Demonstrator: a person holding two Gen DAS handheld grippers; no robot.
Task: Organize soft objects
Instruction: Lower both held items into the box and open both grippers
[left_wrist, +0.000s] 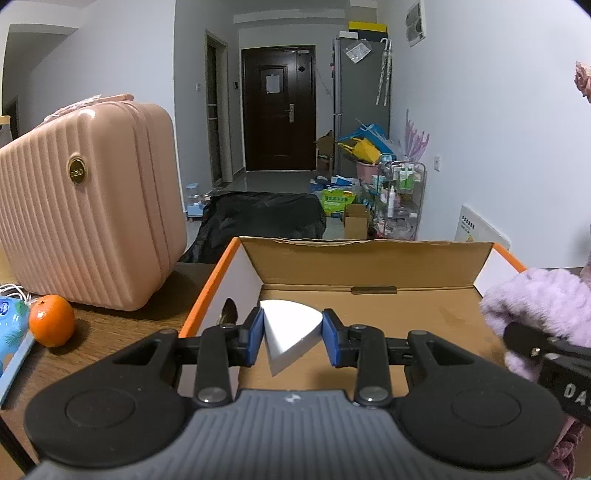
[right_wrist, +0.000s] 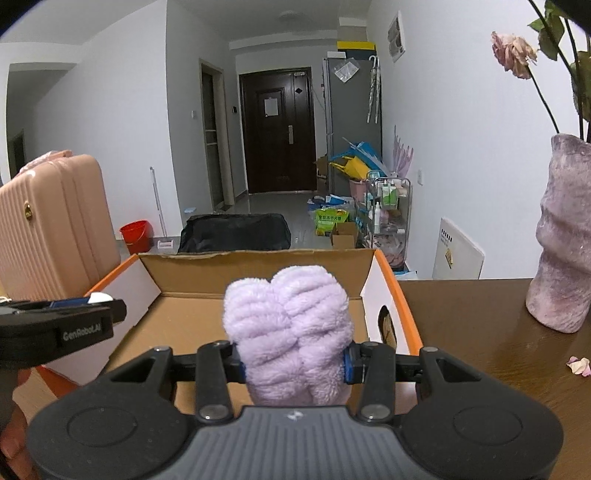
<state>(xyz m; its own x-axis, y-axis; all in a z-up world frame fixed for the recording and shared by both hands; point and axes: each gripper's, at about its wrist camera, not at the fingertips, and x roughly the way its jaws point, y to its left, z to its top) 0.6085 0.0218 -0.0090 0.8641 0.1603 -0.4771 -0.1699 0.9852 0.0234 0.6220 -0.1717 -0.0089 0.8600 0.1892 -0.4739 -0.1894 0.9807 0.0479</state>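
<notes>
An open cardboard box (left_wrist: 365, 266) with orange edges stands on the brown table; it also shows in the right wrist view (right_wrist: 258, 266). My left gripper (left_wrist: 293, 338) is shut on a white wedge-shaped sponge (left_wrist: 290, 332) and holds it over the left part of the box. My right gripper (right_wrist: 293, 360) is shut on a fluffy lilac cloth (right_wrist: 288, 325) and holds it over the box's near side. The cloth shows at the right of the left wrist view (left_wrist: 535, 310). The left gripper shows at the left of the right wrist view (right_wrist: 99, 301).
A pink ribbed suitcase (left_wrist: 85, 206) stands left of the box, with an orange (left_wrist: 51, 320) in front of it. A purple vase (right_wrist: 561, 251) with a dried rose stands on the table at the right, with petals (right_wrist: 580, 365) near it.
</notes>
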